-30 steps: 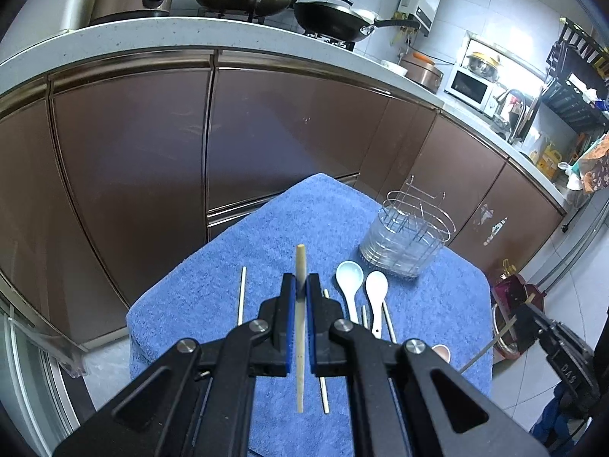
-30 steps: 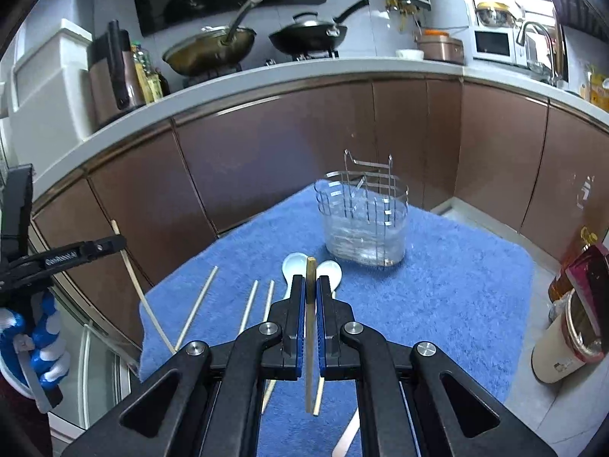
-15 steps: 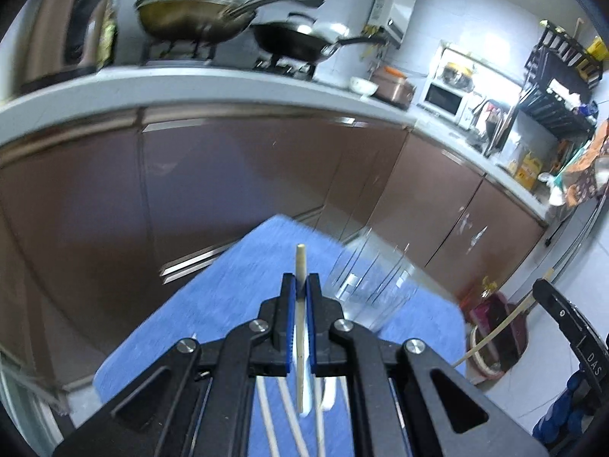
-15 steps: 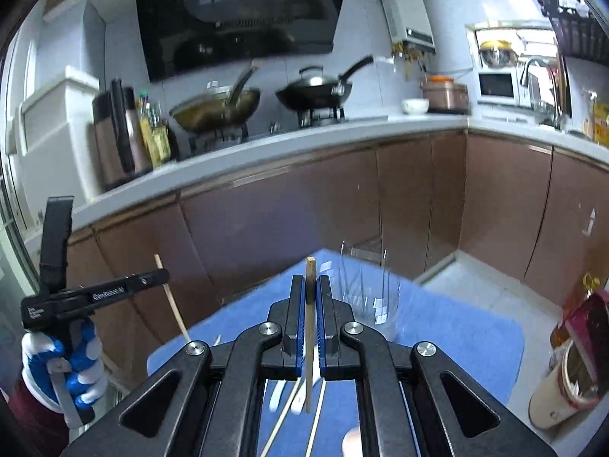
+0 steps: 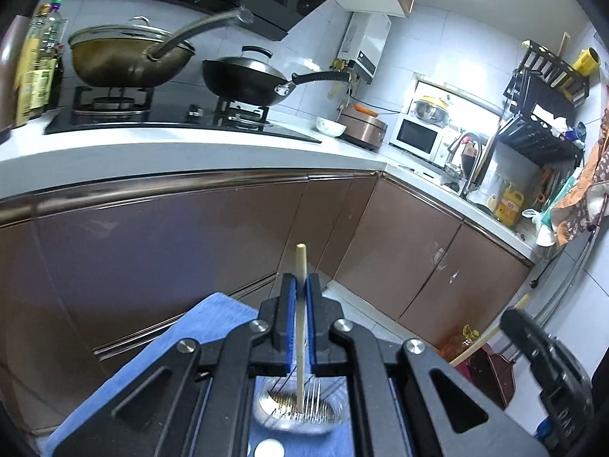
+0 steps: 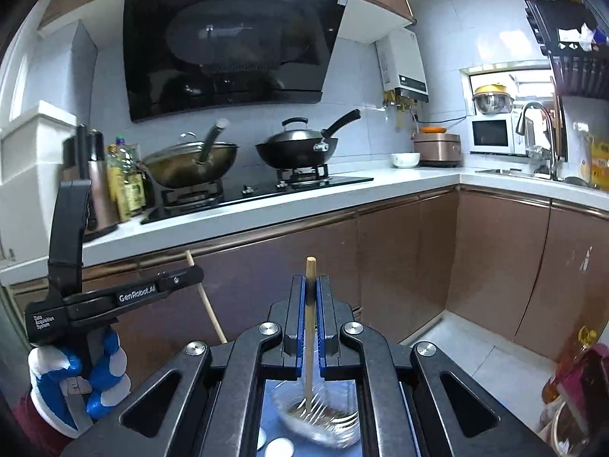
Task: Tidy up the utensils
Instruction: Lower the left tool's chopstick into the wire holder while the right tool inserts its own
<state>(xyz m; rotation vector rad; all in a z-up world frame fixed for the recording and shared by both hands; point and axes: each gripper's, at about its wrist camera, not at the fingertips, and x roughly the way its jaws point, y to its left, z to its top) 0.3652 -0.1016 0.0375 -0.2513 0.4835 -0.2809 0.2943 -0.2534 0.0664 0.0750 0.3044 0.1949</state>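
Chopsticks [image 5: 300, 304] [image 6: 310, 304], 1 clenched in each gripper [image 5: 300, 323] [image 6: 310, 323], hang above the wire holder [image 5: 300, 411], where a tilted tip could snag its rim.

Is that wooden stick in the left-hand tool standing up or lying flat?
Upright: the chopstick, clamped between the left gripper's jaws, points down over the holder.

Right gripper [image 6: 311, 306] clamps a chopstick [image 6: 310, 327] upright, lower end over the blurred clear holder [image 6: 323, 415] on blue cloth [image 6: 268, 411]. Left gripper [image 6: 190, 276], in a blue-white gloved hand [image 6: 76, 377], grips another chopstick [image 6: 207, 304], tilted. Two woks [image 6: 300, 148] on stove behind.
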